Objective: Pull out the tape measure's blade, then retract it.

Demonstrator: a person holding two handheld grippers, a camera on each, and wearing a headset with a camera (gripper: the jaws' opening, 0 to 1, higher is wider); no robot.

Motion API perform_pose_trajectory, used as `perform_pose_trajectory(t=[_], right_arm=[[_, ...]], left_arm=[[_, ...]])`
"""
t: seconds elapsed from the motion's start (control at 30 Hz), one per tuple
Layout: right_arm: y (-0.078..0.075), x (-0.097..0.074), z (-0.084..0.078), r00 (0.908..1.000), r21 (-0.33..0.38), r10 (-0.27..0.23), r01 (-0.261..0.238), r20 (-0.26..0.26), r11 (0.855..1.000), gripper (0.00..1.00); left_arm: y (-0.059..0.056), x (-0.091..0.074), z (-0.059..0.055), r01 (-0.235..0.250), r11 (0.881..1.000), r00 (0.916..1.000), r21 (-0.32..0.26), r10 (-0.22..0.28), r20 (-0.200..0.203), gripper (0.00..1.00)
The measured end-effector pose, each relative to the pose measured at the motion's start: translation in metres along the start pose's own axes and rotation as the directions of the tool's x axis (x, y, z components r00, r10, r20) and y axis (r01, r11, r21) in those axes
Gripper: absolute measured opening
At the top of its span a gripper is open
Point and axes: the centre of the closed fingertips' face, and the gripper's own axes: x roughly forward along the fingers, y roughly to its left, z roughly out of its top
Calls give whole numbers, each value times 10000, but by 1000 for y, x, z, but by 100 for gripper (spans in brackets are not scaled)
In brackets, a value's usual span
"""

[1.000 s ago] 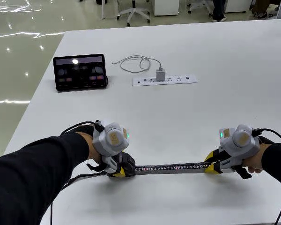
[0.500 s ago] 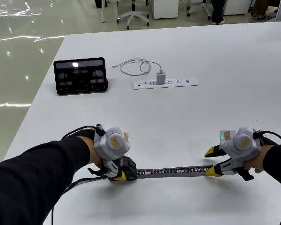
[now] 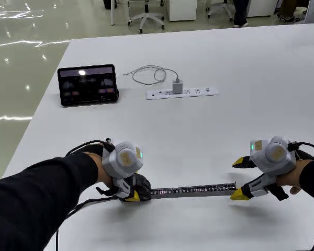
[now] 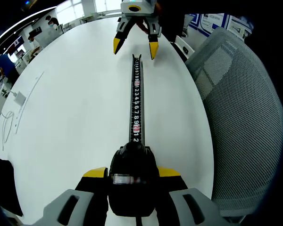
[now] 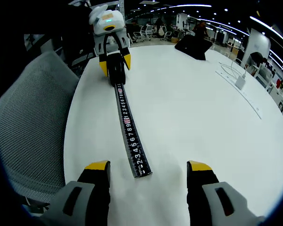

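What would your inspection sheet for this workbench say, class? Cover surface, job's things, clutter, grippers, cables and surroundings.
Surface: white table.
Job's things: tape measure case, with its blade pulled out flat on the table.
Clutter: tablet; power strip with a charger.
Grippers: left gripper shut on the case; right gripper open, blade tip lying free between its jaws.
Cables: white cable looped by the charger; black cable at the left gripper.
Surroundings: mesh chair; glossy floor.

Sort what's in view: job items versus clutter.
Job: tape measure, clamped in left gripper; its blade, extended on the table; open right gripper at its tip.
Clutter: tablet, power strip, charger, mesh chair.
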Motion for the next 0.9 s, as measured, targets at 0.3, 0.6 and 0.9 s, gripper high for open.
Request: perform_pose_trajectory(t=[0.3,0.6,0.9], right_arm=[[-2,2,-1,9999,353,-85,81,107,9993,82],[-7,-3,-9,9998,124,-208,209,-69,9997,88],[-2,-7,-8,10000,451,-82,79,55,9990,100]], left_arm=[[-1,-1,1,120,9995,9996,-287,-112,254,37],[12,-14,-6,-456,9931,9980,-1080,501,394,60],[12,-18,-13,-464,9794,9952,-1966,623,755,95]])
